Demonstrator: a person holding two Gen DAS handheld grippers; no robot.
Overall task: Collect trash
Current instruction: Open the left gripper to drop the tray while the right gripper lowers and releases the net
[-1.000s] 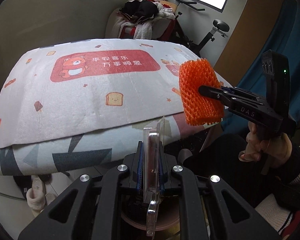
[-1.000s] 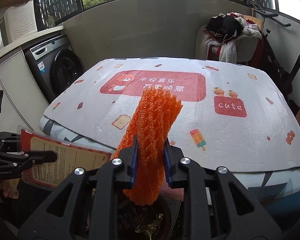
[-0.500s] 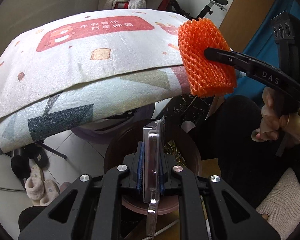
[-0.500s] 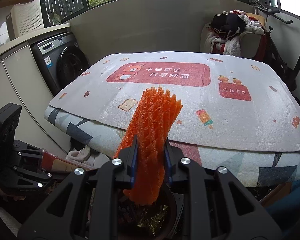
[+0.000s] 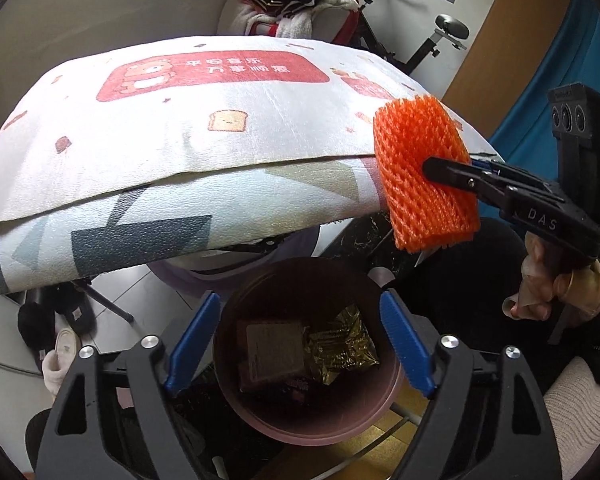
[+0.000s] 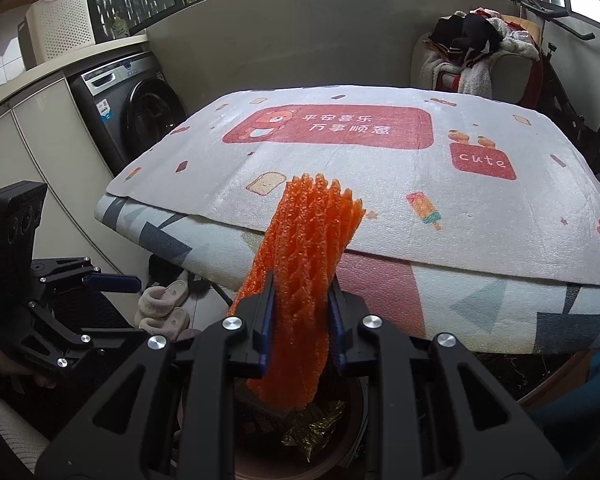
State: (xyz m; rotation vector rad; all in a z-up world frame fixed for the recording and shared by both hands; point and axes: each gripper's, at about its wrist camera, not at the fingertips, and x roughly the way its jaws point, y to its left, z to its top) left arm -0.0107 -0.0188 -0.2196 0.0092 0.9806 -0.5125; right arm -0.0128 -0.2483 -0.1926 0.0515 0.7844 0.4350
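The right tongs clench the orange foam net above the bin's right rim; released there, the light net may drift outside. The left tongs gape empty over the bin.

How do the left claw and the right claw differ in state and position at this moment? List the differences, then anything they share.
1. The left claw is open and empty; the right claw is shut on the orange foam net.
2. The left claw is directly above the trash bin; the right claw holds the net higher, near the bin's right rim.

Shared: both have black frames with blue pads, and both are hand-held near the bin.
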